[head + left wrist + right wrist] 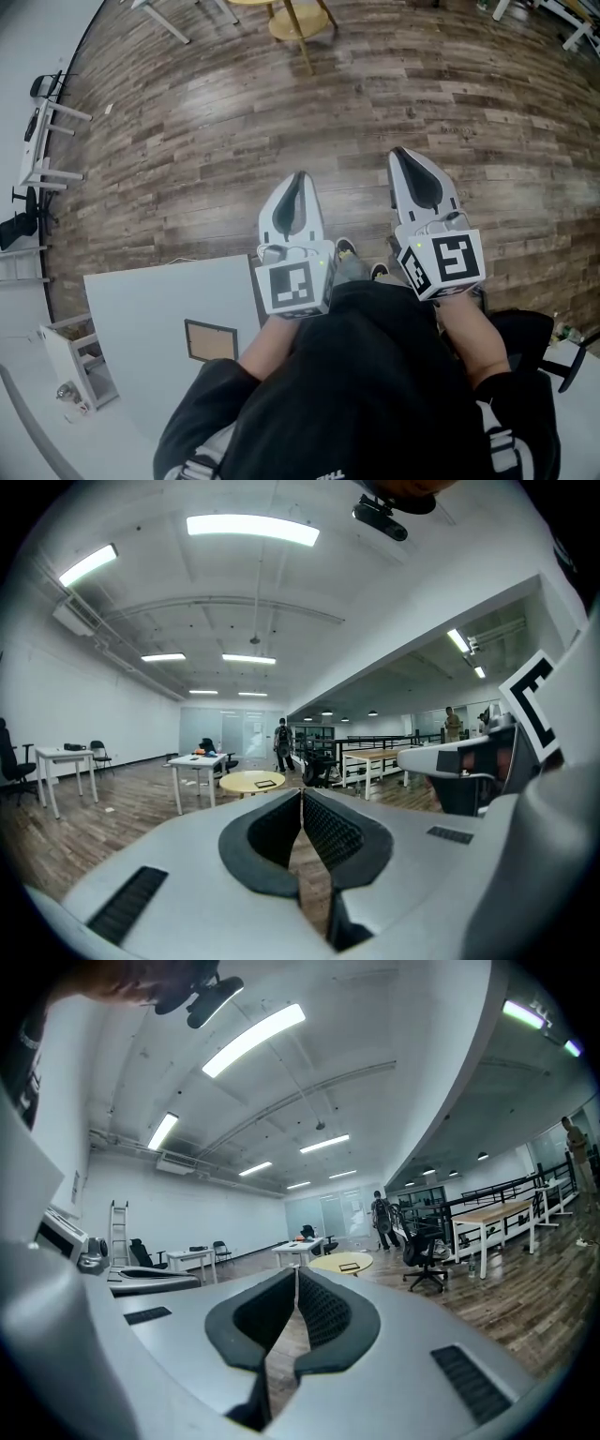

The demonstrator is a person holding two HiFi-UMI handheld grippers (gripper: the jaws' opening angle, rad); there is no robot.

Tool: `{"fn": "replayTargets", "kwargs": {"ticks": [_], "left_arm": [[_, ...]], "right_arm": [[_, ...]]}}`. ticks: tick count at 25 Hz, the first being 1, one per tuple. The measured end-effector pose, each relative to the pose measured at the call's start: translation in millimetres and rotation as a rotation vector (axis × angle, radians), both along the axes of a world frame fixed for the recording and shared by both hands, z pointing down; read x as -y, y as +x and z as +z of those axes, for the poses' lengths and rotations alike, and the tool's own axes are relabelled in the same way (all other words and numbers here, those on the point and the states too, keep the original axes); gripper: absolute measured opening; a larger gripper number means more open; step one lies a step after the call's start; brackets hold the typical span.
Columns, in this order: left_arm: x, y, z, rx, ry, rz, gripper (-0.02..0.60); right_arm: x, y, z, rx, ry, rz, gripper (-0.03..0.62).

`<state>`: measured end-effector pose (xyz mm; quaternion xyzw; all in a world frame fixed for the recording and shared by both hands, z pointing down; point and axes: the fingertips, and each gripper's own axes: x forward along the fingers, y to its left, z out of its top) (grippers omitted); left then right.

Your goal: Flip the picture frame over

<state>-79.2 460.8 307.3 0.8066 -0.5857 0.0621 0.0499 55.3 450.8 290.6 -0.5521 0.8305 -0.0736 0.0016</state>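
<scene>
The left gripper [298,178] and right gripper [399,153] are both closed tight, holding nothing. The person's body [375,394] hides part of the table [141,309] under the picture frame [210,340].

A picture frame [210,340] lies flat on the white counter [141,309], toward its right side. Beyond the counter, the left gripper [299,180] and right gripper [403,156] point over wooden floor [234,122], the 2 side by side.
</scene>
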Motion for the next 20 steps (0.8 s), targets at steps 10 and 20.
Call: {"fn": "replayTargets", "kwargs": {"ticks": [10,20], "left_arm": [[48,-39,3,-0.027,0.003,-0.002,0.028],[100,-30,3,-0.013,0.001,-0.002,0.028]], "right_arm": [[45,-43,3,-0.030,-0.008,-0.007,0.023],[97,-33,10,-0.021,-0.027,-0.009,0.023]]}}
